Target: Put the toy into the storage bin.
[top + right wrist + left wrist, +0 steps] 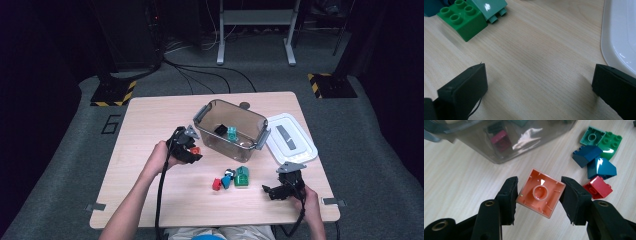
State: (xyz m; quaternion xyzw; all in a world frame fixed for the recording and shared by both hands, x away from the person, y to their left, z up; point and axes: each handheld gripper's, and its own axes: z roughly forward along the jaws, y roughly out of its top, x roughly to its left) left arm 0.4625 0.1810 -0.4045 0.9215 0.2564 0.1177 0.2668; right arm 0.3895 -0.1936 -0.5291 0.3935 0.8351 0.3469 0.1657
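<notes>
Just beside the near wall of the clear tub (235,145), clamped 1 orange brick (540,195) between the pads of the left gripper (539,192), hollow underside turned toward the camera and corners skewed against the jaws. Gripped on 2 opposite sides, seemingly off the wood, probably for carrying over the rim and dropping in with the others; looked a firm enough hold for that, though a crooked one.

Kept the right gripper (539,82) released, jaws wide with nothing but bare table (541,57) between them. Parked it low near the front right edge, close to the white lid (621,32), most likely to stay clear of the working hand.

Left the lid flat on the table to the right of the tub, right by 1 of its grey handles, evidently to keep the mouth free for loading.

Counted 5 loose bricks in a cluster between the 2 grippers: 1 red brick (597,188), 2 dark blue bricks (586,155), 1 green brick (610,142) and 1 paler green brick (592,136) tipped over beside it. Made out at least 2 more inside the tub from above, 1 black brick (220,129) and 1 teal brick (232,132); could not count further through the tinted, glaring wall. Tallied 1 tub, 1 lid, 1 brick in hand
</notes>
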